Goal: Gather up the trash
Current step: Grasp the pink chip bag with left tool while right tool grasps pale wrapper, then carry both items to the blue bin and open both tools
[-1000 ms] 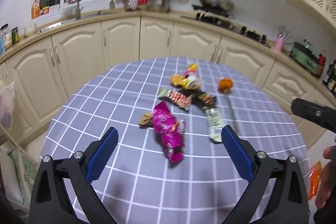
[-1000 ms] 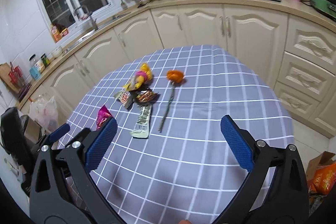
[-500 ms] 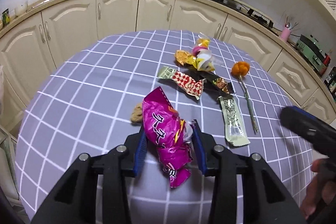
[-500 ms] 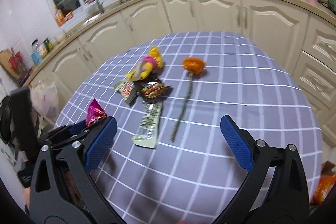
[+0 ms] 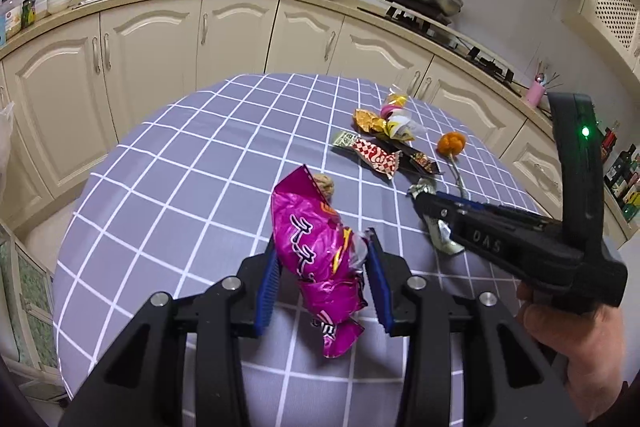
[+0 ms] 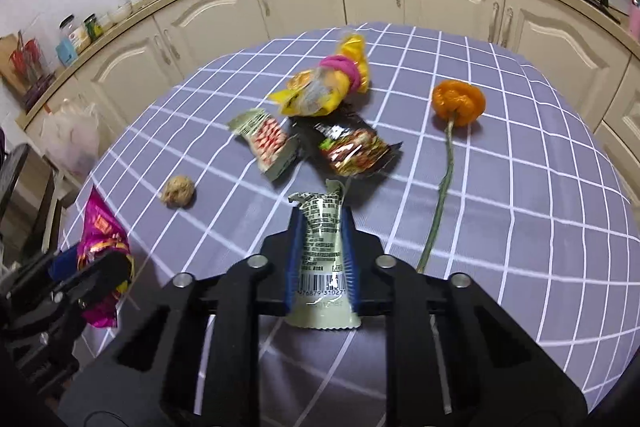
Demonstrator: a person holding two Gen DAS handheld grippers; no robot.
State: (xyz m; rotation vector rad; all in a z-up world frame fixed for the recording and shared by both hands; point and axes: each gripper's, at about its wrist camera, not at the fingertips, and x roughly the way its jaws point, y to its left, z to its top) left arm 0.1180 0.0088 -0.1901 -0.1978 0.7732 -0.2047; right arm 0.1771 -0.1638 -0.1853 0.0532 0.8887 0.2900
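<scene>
My left gripper (image 5: 322, 259) is shut on a crumpled magenta snack bag (image 5: 316, 251), held just above the checked tablecloth; it also shows in the right wrist view (image 6: 100, 247). My right gripper (image 6: 321, 247) is shut on a pale green wrapper (image 6: 322, 255) with a barcode. The right gripper shows in the left wrist view (image 5: 424, 205) over that wrapper (image 5: 444, 239). On the table lie a red-checked wrapper (image 6: 268, 143), a dark wrapper (image 6: 352, 147), a yellow bag (image 6: 324, 87), a brown ball (image 6: 178, 191) and an orange flower (image 6: 458, 103).
The round table (image 5: 180, 163) has a lilac checked cloth. Cream kitchen cabinets (image 5: 152, 47) curve behind it, with a sink and a stove on the counter. A white plastic bag (image 6: 72, 139) hangs at the left of the table.
My right gripper has moved in and shut on the pale green wrapper. My left gripper holds the magenta bag, now lifted and tilted a little.
</scene>
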